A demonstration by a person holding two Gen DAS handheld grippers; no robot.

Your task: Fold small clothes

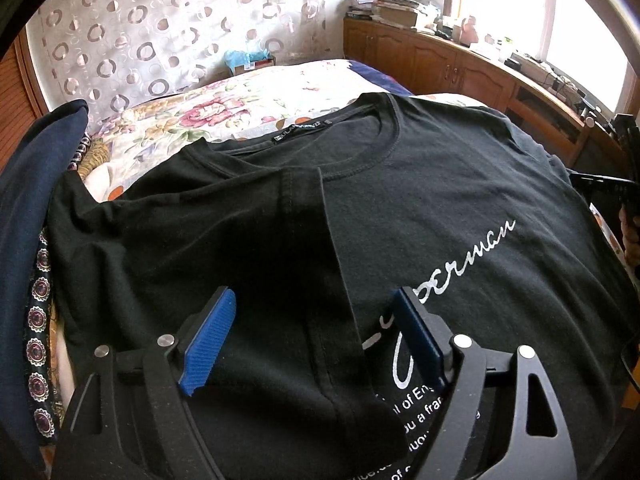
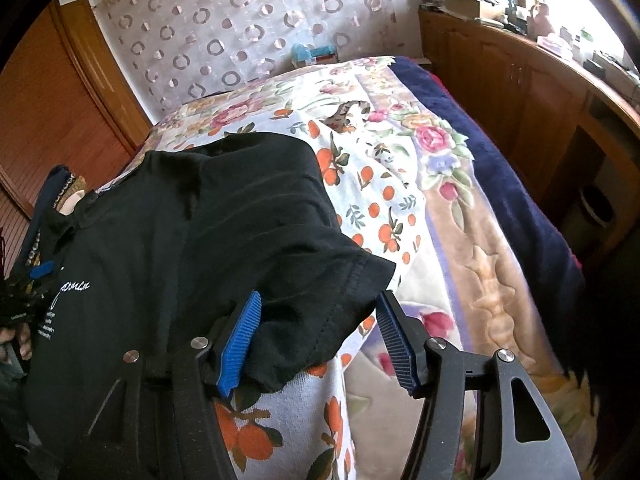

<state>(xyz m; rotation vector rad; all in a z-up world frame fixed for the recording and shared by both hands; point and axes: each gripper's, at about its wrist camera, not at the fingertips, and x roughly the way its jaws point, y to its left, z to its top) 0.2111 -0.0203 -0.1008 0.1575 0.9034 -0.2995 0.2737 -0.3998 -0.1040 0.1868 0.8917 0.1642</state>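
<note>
On the floral bed, both tongs [image 1: 312,340] [image 2: 320,340] gape, seemingly gripping nothing, over the black T-shirt [image 1: 420,208].

A: How many garments are laid out?

B: One black T-shirt [image 1: 420,200] on the bed. One dark blue cloth [image 1: 24,220] lies at its side; I cannot tell what it is.

A: Sleeves?

B: Two, one in each wrist view: one sleeve [image 1: 304,280] folded over the front, one [image 2: 328,304] lying out on the bedding.

A: Grippers?

B: Two, the left gripper [image 1: 312,340] and the right gripper [image 2: 320,340], each with two blue pads [image 1: 208,344].

A: Covers on the bed?

B: Perhaps three: one orange-print towel [image 2: 372,184], one floral blanket [image 2: 460,220], one navy blanket [image 2: 520,200].
</note>
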